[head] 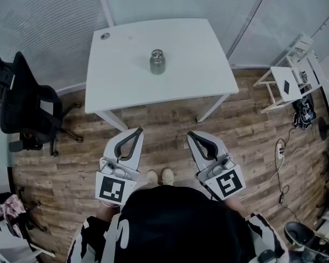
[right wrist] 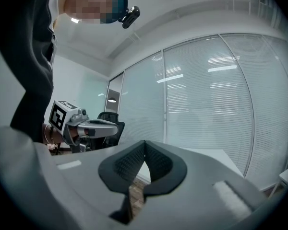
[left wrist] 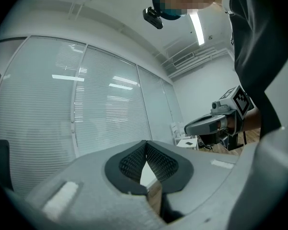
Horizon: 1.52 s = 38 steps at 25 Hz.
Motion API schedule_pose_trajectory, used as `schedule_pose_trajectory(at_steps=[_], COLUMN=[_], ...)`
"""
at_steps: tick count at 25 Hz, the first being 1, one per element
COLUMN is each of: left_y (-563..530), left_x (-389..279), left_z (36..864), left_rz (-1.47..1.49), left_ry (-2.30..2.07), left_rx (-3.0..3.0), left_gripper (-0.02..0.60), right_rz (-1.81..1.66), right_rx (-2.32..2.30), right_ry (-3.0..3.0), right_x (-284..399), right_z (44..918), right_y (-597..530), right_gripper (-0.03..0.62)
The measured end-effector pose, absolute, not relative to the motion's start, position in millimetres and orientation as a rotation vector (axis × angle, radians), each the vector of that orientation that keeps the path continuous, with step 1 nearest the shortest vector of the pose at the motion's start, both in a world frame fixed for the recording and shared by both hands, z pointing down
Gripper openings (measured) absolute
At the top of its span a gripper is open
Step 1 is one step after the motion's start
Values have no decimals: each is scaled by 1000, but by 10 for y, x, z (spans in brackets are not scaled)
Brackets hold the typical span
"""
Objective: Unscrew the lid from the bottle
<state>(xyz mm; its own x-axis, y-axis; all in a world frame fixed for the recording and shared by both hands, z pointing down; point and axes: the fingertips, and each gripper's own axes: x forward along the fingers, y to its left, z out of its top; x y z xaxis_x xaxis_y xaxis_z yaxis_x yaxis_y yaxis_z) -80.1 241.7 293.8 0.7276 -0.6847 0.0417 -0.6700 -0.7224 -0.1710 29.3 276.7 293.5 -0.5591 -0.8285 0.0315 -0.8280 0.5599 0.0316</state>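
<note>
head view: grey bottle on white table, any lettering unreadable.

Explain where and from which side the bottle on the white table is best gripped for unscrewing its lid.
Probably round its wider lower body: the bottle stands upright and alone on the table, so the left hand-held gripper can come in level from the near edge. That leaves the narrower lid on top free for the right hand-held gripper. Both are shut and must open first.

The wooden floor lies open up to the tabletop; the bottle stands alone mid-surface, reachable from every side. An office chair flanks left, a white stool right.
</note>
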Motion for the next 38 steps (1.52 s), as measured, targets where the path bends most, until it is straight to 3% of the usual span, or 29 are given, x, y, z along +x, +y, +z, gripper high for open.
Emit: schedule_pose_trajectory(at_steps=[25,38], left_y=[2487,1980], left_x=[-700,-622], left_z=[3071,3085], left_rz=[-166,-164], left_ry=[1164,1124], left_rx=[-2785,-2789], left_gripper=[0,0], right_rz=[12,-8], right_rx=[1468,1494], right_ry=[-2736,-2714], right_x=[593,671], right_z=[3065,3033], right_y=[2832,2353], right_gripper=[-6,-6])
